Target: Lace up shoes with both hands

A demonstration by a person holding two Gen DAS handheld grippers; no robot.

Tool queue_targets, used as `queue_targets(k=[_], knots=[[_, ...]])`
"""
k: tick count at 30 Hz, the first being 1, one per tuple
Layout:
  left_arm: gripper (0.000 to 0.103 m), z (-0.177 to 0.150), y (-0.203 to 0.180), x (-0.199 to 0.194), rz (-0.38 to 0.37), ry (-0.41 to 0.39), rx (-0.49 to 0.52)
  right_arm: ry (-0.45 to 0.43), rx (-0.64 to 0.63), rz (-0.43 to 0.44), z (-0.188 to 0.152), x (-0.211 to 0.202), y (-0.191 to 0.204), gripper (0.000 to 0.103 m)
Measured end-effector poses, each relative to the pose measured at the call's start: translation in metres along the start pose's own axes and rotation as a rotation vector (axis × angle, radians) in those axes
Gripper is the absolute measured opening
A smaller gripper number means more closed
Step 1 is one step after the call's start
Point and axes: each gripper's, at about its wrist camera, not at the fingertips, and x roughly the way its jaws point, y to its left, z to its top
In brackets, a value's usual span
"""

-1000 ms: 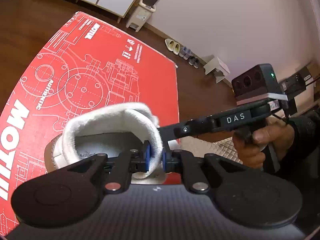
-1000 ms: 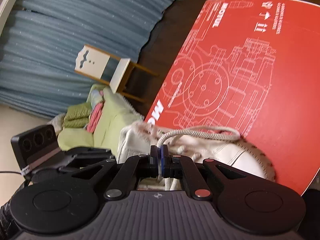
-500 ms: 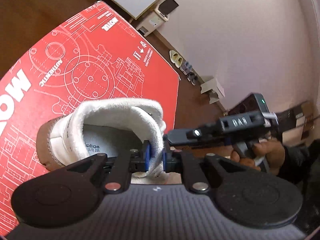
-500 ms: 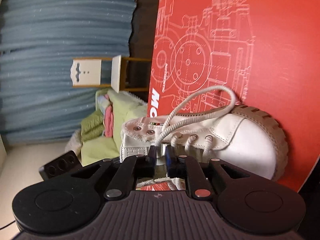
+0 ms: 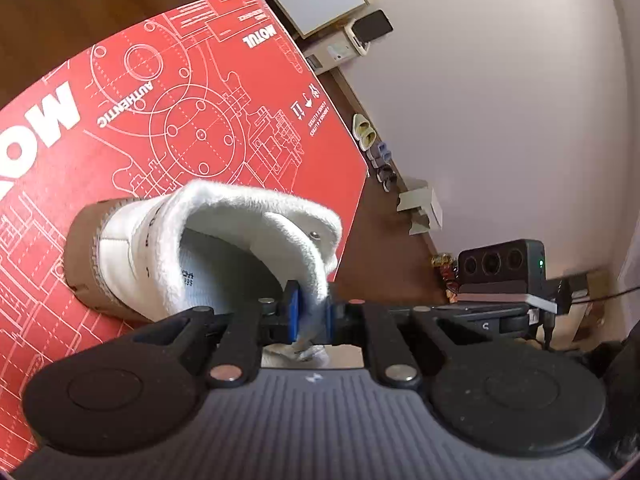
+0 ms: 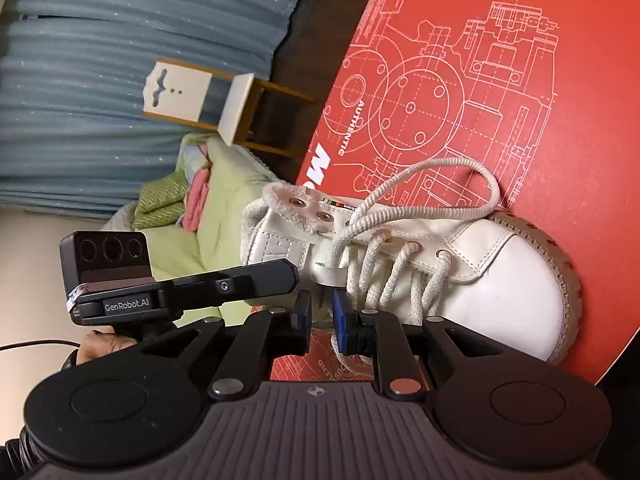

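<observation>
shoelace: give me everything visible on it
The shoelace is a cream braided cord, crossed through the lower eyelets of the white shoe; the two top metal eyelets are empty. One long loop arcs over the red box past the toe. A strand trails down beside the right tongs, whose jaws are opening and do not press it. The left tongs clamp the shoe's collar, not the lace.

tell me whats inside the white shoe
Inside the white shoe, a pale insole with small dark print shows at the heel. The toe end is hidden by the fleecy collar.
</observation>
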Motion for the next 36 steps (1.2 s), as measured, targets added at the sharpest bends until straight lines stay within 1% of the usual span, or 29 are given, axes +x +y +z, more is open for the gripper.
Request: queue_targets(k=[9, 16, 20, 21, 26, 29, 32, 33, 34, 36], knots=[[0.009, -0.001, -0.003, 0.001, 0.028, -0.004, -0.006, 0.026, 0.039, 0.001, 0.006, 0.002, -0.006, 0.018], [0.010, -0.006, -0.008, 0.002, 0.071, -0.021, -0.022, -0.002, 0.077, -0.048, 0.003, 0.009, 0.001, 0.018], [0.010, -0.008, -0.006, 0.000, 0.068, -0.046, -0.049, -0.003, 0.070, -0.073, 0.002, 0.010, 0.003, 0.001], [0.010, -0.009, -0.006, -0.001, 0.067, -0.049, -0.050, -0.002, 0.067, -0.079, 0.002, 0.010, 0.004, 0.001], [0.010, -0.011, -0.005, -0.002, 0.065, -0.054, -0.055, 0.038, 0.050, -0.045, 0.006, -0.001, 0.003, 0.001], [0.010, -0.011, 0.003, -0.001, 0.030, -0.063, -0.107, 0.065, 0.046, -0.030, 0.008, -0.011, 0.002, 0.000], [0.010, -0.012, 0.015, -0.002, -0.018, -0.076, -0.200, 0.083, 0.025, -0.023, 0.009, -0.017, 0.002, 0.001], [0.010, -0.013, 0.016, -0.002, -0.023, -0.078, -0.211, 0.087, 0.011, -0.019, 0.009, -0.017, 0.004, 0.001], [0.011, -0.013, 0.016, -0.002, -0.026, -0.078, -0.211, 0.088, 0.002, -0.012, 0.008, -0.016, 0.005, 0.002], [0.011, -0.012, 0.014, -0.001, -0.025, -0.076, -0.205, 0.077, -0.002, -0.025, 0.006, -0.012, 0.008, 0.013]])
